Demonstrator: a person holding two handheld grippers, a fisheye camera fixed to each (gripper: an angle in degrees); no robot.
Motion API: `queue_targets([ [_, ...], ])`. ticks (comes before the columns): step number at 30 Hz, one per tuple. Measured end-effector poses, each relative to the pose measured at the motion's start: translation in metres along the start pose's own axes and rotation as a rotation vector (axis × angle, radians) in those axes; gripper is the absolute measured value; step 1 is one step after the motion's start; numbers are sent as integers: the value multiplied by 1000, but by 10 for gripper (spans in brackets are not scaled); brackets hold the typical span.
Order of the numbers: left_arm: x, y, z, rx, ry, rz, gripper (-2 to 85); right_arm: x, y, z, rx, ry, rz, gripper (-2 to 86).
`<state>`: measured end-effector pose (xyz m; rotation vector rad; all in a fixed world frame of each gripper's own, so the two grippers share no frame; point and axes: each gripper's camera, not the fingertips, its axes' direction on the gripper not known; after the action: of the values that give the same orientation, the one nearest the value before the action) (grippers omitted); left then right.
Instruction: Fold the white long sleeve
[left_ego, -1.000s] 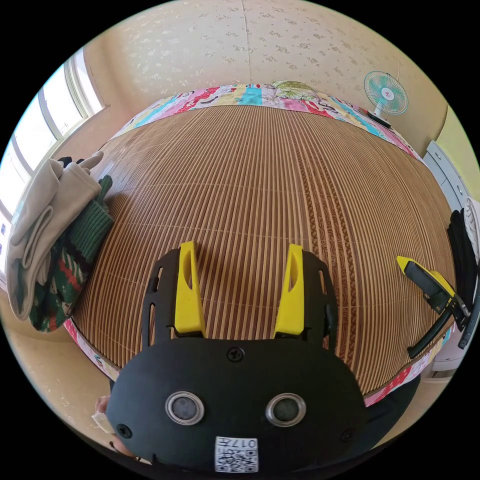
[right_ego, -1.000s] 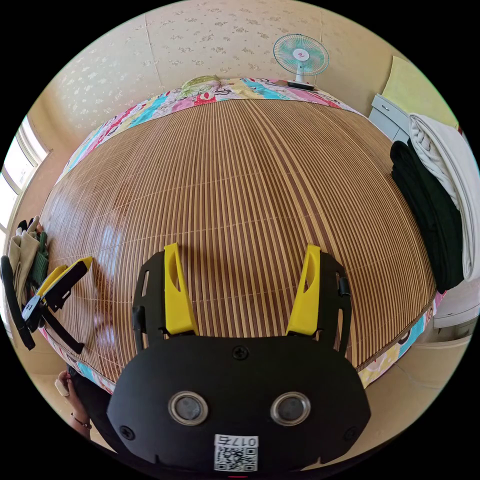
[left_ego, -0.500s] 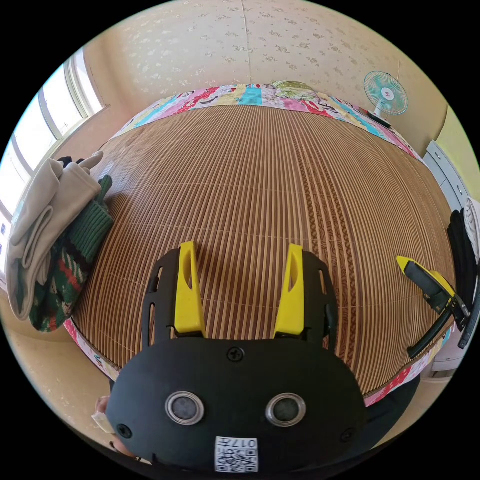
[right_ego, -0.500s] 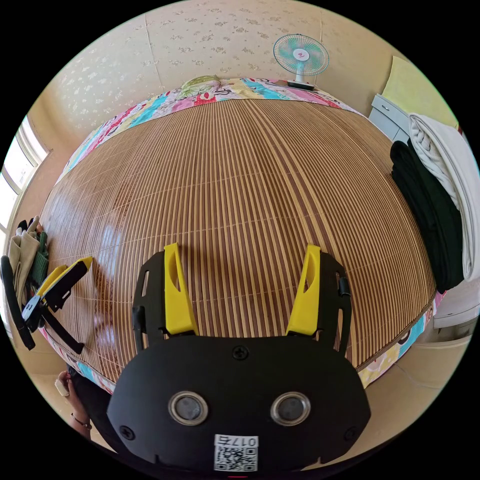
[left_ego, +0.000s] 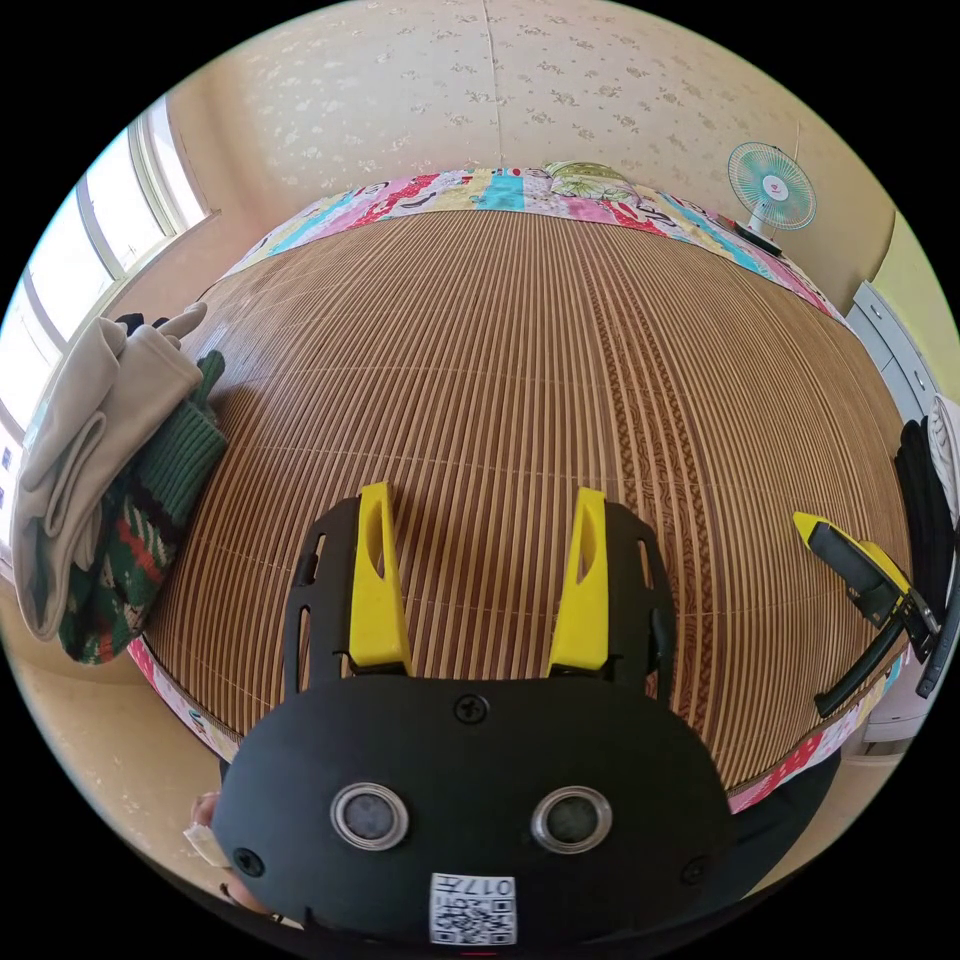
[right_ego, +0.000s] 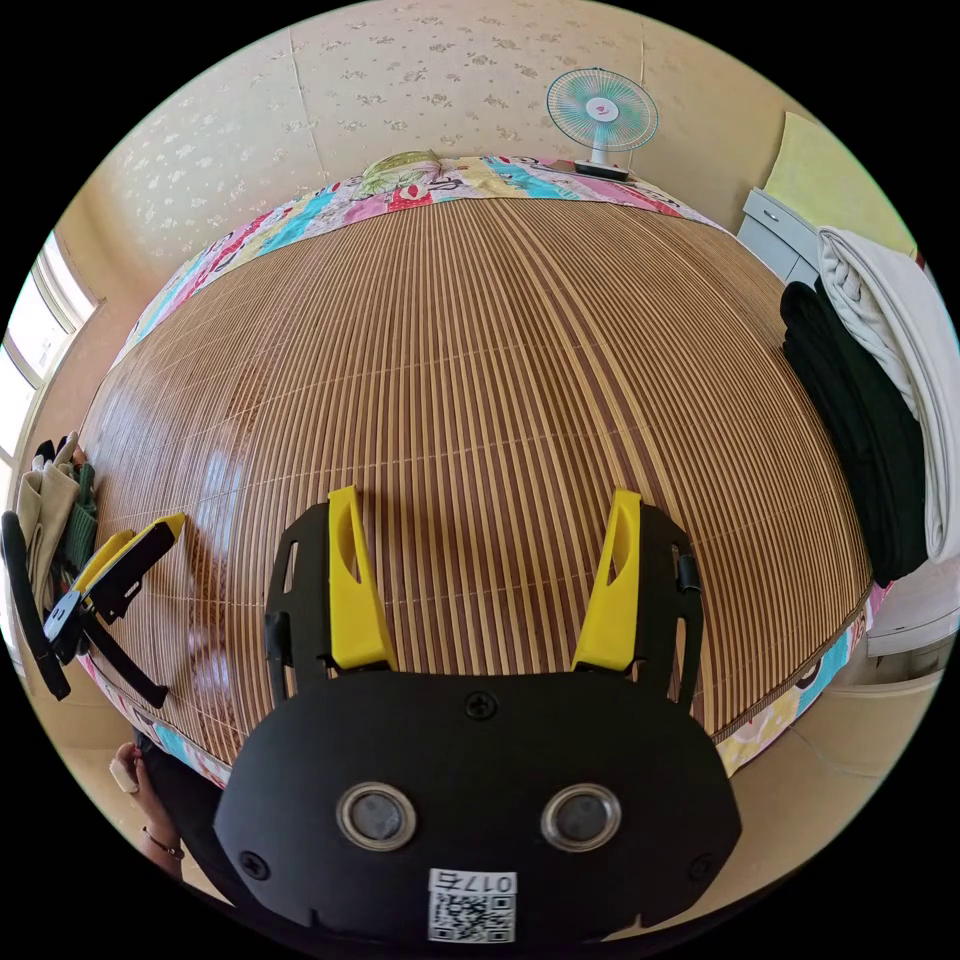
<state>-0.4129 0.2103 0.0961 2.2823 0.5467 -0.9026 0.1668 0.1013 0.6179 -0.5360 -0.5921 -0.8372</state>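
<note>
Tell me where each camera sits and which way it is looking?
Left gripper view: rides on the left gripper, jaws apart, facing across the bamboo mat toward the wall; right gripper at its side.
Right gripper view: rides on the right gripper, jaws apart, same direction; a hand below.
Shared: mat, fan, white garment.

Bright daylight from the window (left_ego: 95, 230); glare on the mat (right_ego: 215, 480); fisheye bending edges, perhaps slightly soft there.

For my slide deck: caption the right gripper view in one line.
Right gripper, fingers open, over the bare bamboo mat; white garment and black garment piled alongside.
</note>
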Motion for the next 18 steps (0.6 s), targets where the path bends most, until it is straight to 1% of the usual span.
queue_targets([
  [18, 6, 3, 2, 0, 0, 0, 237, -3, -1, -1, 0, 0, 1, 314],
])
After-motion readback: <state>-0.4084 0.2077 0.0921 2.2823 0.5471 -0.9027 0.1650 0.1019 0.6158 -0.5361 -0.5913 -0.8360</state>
